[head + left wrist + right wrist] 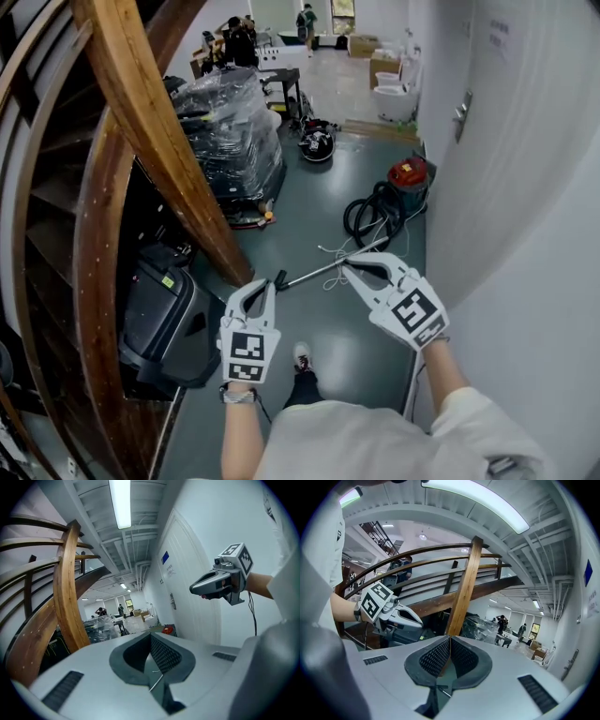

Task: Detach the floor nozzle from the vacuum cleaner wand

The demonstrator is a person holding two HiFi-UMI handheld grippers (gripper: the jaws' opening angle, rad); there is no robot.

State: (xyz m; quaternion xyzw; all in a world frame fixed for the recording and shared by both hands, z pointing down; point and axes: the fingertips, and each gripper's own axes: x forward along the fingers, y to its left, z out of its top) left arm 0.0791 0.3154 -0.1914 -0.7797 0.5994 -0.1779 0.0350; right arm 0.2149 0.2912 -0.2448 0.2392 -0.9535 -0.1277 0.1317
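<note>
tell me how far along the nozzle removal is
Done: nothing that shows. The wand lies on the floor with its dark floor nozzle attached, and the hose runs to the red vacuum cleaner. In hand: nothing; the left gripper and right gripper are both shut and empty, clear of the wand. Left: grip wand and nozzle, then pull them apart.

I see bright, even light from the ceiling tube and the strip light, both blown out to white. Both gripper views bow strongly, with black corners. The grey floor carries a soft sheen and faint shadows.
</note>
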